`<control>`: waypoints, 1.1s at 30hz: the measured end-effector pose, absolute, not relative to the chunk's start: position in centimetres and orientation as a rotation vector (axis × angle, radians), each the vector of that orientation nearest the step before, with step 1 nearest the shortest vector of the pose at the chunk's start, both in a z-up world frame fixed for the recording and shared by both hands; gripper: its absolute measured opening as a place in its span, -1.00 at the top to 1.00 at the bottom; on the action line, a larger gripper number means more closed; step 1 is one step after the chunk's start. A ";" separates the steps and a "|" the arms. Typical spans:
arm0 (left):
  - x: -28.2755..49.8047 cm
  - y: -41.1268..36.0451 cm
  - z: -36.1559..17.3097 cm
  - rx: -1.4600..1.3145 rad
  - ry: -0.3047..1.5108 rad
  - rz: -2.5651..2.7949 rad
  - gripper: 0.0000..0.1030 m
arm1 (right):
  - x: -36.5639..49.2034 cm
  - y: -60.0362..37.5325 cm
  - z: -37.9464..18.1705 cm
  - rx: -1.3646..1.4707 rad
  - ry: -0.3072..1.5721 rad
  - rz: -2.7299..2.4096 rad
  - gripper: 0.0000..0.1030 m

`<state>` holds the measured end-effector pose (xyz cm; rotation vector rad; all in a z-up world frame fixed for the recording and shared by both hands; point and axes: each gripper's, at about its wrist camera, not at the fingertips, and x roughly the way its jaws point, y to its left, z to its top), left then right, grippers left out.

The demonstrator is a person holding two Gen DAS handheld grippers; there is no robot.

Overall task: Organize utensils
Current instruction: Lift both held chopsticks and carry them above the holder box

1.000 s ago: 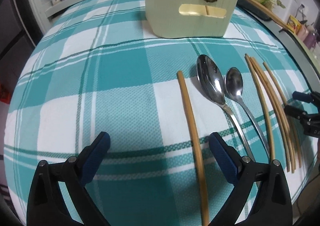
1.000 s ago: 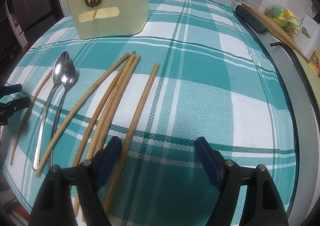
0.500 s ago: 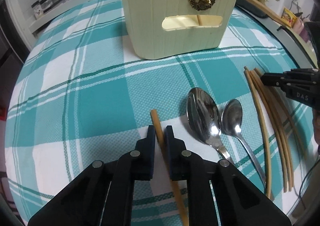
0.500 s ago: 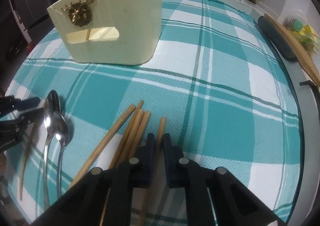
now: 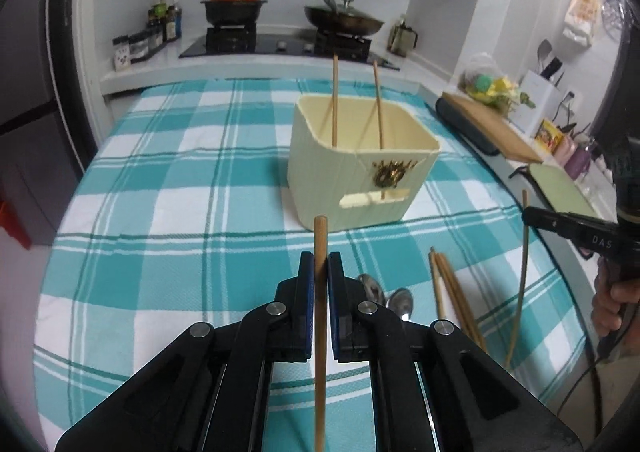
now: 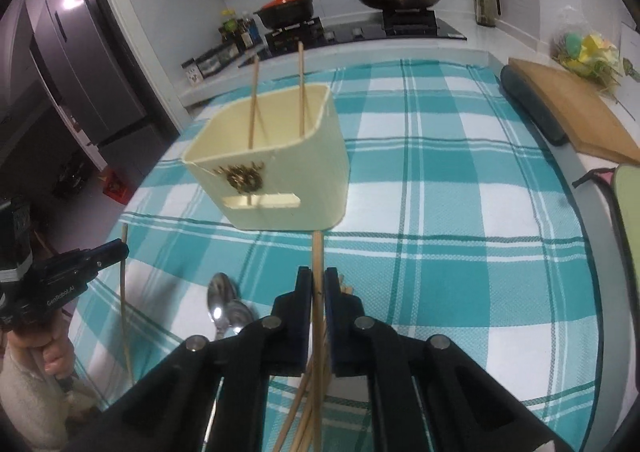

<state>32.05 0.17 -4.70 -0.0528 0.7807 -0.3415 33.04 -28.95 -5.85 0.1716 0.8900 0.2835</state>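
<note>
Kitchen, teal plaid tablecloth (image 5: 160, 211), stove with pots along the back wall. At frame centre, cream utensil holder (image 5: 360, 179) with two chopsticks (image 5: 335, 99) standing inside. Left gripper (image 5: 319, 272) clamped tight on a single chopstick (image 5: 320, 332), lifted off the cloth. Right gripper (image 6: 317, 288) likewise pinched on its own chopstick (image 6: 317, 252). At lower centre on the cloth, two spoons (image 6: 224, 304) and loose chopsticks (image 5: 452, 292).

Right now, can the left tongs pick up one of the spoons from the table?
Probably not yet. The left tongs are shut on a chopstick, so they have no free grip. The spoons lie uncovered on the cloth, close beside them.
</note>
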 end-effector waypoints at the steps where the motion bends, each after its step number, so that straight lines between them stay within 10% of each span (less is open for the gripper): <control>1: 31.3 0.5 -3.7 -0.058 0.757 -0.350 0.91 | 32.2 -28.8 -4.7 0.171 0.866 0.293 0.87; 33: 30.1 2.8 10.6 -0.157 0.438 -0.415 0.92 | 27.8 -28.0 10.2 0.083 0.404 0.282 0.88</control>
